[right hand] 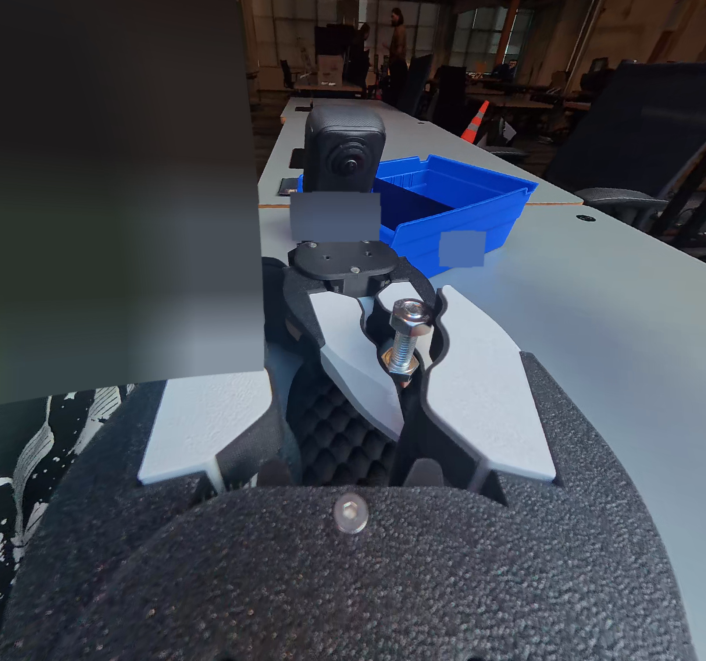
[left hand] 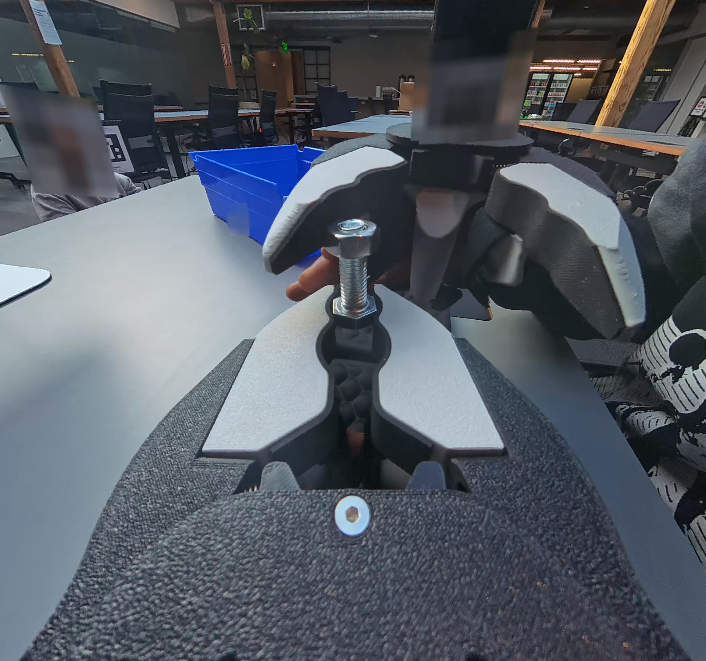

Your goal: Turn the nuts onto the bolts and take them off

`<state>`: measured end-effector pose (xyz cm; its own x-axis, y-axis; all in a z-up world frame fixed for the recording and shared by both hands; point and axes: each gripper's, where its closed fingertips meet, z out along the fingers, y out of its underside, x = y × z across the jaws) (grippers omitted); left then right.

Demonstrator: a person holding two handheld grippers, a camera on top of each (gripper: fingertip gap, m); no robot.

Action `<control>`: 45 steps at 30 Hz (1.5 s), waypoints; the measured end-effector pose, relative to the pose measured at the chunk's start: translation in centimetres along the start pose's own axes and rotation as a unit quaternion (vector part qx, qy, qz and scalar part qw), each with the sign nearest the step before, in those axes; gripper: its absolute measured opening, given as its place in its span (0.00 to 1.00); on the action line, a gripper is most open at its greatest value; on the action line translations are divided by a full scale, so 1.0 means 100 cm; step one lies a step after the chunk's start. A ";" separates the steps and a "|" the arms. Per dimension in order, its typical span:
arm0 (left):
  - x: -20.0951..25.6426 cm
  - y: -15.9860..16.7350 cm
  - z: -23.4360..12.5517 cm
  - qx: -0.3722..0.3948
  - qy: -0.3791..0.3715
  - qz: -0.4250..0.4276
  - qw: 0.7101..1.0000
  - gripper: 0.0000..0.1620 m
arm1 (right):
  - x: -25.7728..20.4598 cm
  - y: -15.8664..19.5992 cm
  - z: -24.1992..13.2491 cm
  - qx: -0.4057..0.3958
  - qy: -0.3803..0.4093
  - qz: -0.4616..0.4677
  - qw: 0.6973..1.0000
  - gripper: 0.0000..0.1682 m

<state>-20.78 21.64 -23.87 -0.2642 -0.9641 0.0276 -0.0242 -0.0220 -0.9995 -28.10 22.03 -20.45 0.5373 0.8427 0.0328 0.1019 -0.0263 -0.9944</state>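
A silver bolt (left hand: 353,275) stands upright with its hex head on top. A hex nut (left hand: 355,308) sits low on its thread. My left gripper (left hand: 355,306) is shut on the nut in the notch at its fingertips. My right gripper (left hand: 450,287) is open wide beside the bolt, and one of its fingers (left hand: 332,199) lies against the bolt head. In the right wrist view, the bolt (right hand: 407,340) and nut (right hand: 401,367) lean toward my right gripper's (right hand: 344,337) right finger (right hand: 477,375). The left gripper (right hand: 405,371) comes in from the far side. A mosaic patch hides part of my right gripper's left finger.
A blue plastic bin (left hand: 244,184) (right hand: 458,222) stands on the grey table (left hand: 114,298) behind the grippers. A white flat object (left hand: 19,279) lies at the left edge. A person sits at the table's far left (left hand: 76,199). The table's edge runs along the right. The left gripper's tips are roughly 7 cm from the right gripper's.
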 end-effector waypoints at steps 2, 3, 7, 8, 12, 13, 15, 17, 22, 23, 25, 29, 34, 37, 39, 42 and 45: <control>0.000 0.000 0.000 0.001 -0.002 0.000 1.000 0.09 | 0.001 0.000 -0.006 0.003 0.009 0.006 1.000 0.49; -0.001 0.000 0.000 0.002 -0.002 0.000 1.000 0.09 | 0.000 0.000 -0.009 0.006 0.012 0.008 1.000 0.47; -0.001 -0.001 -0.001 0.004 -0.003 -0.002 1.000 0.08 | -0.001 -0.001 -0.020 0.012 0.028 0.017 0.999 0.44; -0.001 -0.001 0.000 0.002 -0.003 0.000 1.000 0.08 | -0.001 0.000 -0.023 0.012 0.032 0.017 0.999 0.43; -0.001 -0.001 -0.001 0.004 -0.005 -0.003 1.000 0.09 | -0.007 -0.002 -0.033 0.019 0.024 0.017 0.999 0.26; -0.002 -0.001 -0.001 0.005 -0.004 -0.005 1.000 0.09 | -0.010 -0.004 -0.034 0.024 0.016 0.018 0.999 0.21; -0.001 -0.001 -0.001 0.005 -0.004 -0.004 1.000 0.09 | -0.011 -0.005 -0.038 0.028 0.015 0.015 0.999 0.15; -0.001 -0.001 -0.001 0.003 -0.003 -0.002 1.000 0.09 | -0.007 -0.004 -0.039 0.025 0.025 0.011 0.999 0.16; 0.000 -0.001 -0.001 0.004 0.000 -0.003 1.000 0.09 | 0.010 -0.001 -0.031 0.023 0.049 0.018 0.998 0.41; 0.000 -0.001 -0.001 0.003 0.001 -0.003 1.000 0.09 | 0.012 -0.001 -0.027 0.024 0.046 0.019 0.998 0.43; 0.001 -0.001 0.000 0.002 0.003 -0.002 1.000 0.09 | 0.012 -0.002 -0.018 0.028 0.032 0.020 0.999 0.47; 0.001 0.000 0.000 0.001 0.006 -0.001 1.000 0.09 | 0.010 0.000 -0.002 0.018 0.002 0.010 1.000 0.49; 0.002 0.000 0.000 -0.001 0.008 -0.001 1.000 0.09 | 0.003 0.003 0.009 0.000 -0.025 -0.003 1.000 0.47; 0.001 0.000 0.000 -0.001 0.006 -0.002 1.000 0.09 | 0.001 0.007 0.007 -0.012 -0.018 -0.017 1.000 0.47; 0.001 0.000 -0.001 0.001 0.006 -0.004 1.000 0.09 | 0.001 0.006 0.001 -0.009 -0.010 -0.011 1.000 0.47; 0.000 -0.001 -0.001 0.002 0.005 -0.005 1.000 0.09 | 0.002 0.006 -0.008 -0.004 0.006 -0.001 1.000 0.45; 0.000 -0.001 -0.001 0.002 0.004 -0.008 1.000 0.09 | 0.002 0.006 -0.017 0.001 0.023 0.004 1.000 0.40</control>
<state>-20.85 21.69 -23.79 -0.2714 -0.9615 0.0427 -0.0238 -0.0377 -0.9990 -26.46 21.29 -20.83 0.5766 0.8165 0.0299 0.0967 -0.0318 -0.9948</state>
